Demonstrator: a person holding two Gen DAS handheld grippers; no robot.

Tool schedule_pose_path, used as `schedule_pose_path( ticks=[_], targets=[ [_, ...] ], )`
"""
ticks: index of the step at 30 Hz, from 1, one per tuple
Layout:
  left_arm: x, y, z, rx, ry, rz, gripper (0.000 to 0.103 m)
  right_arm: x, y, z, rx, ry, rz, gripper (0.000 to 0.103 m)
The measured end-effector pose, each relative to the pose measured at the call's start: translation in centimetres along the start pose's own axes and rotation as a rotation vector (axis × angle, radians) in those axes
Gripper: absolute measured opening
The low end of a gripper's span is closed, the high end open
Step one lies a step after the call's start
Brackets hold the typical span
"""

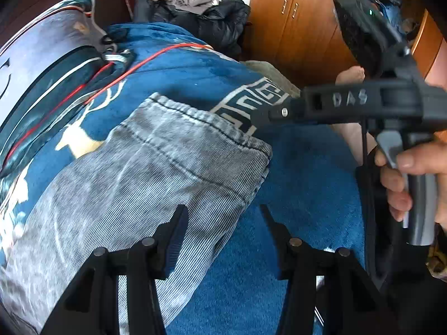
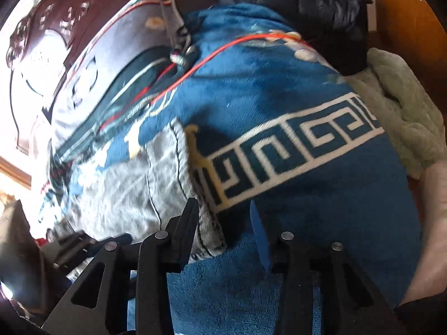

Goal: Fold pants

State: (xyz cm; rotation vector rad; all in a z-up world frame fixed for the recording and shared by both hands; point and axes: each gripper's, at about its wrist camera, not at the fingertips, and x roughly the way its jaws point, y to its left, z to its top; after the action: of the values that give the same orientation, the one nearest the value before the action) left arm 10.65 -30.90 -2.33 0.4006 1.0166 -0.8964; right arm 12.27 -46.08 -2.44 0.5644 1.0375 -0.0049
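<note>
Found washed grey-blue jeans (image 1: 139, 181) lying flat on a blue fleece blanket (image 1: 293, 184), with the stitched hem end touching the left end of the blanket's white key-pattern border (image 1: 251, 100). Judged to be laid there for a soft, level folding surface, with the hem squared up as the working edge.

Left gripper (image 1: 223, 215): released, nothing grasped. Poised below the border, one finger over the denim and the other over bare blanket, straddling the side edge of the jeans. Judged ready to pinch that edge.

Right gripper (image 2: 223, 223): likewise released, nothing between the jaws. Positioned just below the left end of the border, with one finger at the hem corner and the other over plain blanket. Seen from the left wrist view reaching in from the right of the border, carried by a hand (image 1: 419, 173) with a finger on the trigger. Placement consistent with taking the hem corner.

Noted a red cord (image 1: 156, 55) running over the blanket well above the border, apart from the jeans. Not judged an obstruction. Noted a heap of dark clothing (image 1: 195, 8) far beyond the border.

Fold judged not finished: both corners ungripped. Right wrist view blurred, so finger contact with the denim cannot be confirmed.
</note>
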Motion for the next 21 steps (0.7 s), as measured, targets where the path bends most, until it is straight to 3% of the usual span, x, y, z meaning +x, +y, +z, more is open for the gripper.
schedule_pose_path(
  ticks=[2, 6, 13, 16, 18, 20, 21],
  targets=[
    [0.4, -0.3, 0.1, 0.011, 0.010, -0.009, 0.052, 0.0, -0.5, 0.2, 0.042, 0.002, 0.008, 0.044],
    [1.4, -1.2, 0.4, 0.039, 0.028, -0.005, 0.052, 0.3, -1.0, 0.4, 0.080, 0.004, 0.011, 0.045],
    [4.4, -2.4, 0.7, 0.100, 0.089, 0.059, 0.053, 0.0, -1.5, 0.7, 0.104, -0.012, 0.028, 0.045],
    [4.9, -2.8, 0.3, 0.131, 0.074, 0.088, 0.054, 0.3, -1.6, 1.1, 0.111, -0.009, 0.041, 0.045],
    [4.6, -2.9, -0.2, 0.141, 0.048, 0.096, 0.050, 0.6, -1.6, 1.5, 0.112, -0.014, 0.059, 0.045],
    [4.0, -2.3, -0.7, 0.106, 0.018, 0.094, 0.034, 1.2, -1.4, 2.1, 0.107, -0.019, 0.102, 0.045],
    [3.6, -1.6, -0.8, 0.061, 0.004, 0.073, 0.030, 1.7, -1.3, 2.5, 0.103, -0.014, 0.139, 0.045]
  ],
)
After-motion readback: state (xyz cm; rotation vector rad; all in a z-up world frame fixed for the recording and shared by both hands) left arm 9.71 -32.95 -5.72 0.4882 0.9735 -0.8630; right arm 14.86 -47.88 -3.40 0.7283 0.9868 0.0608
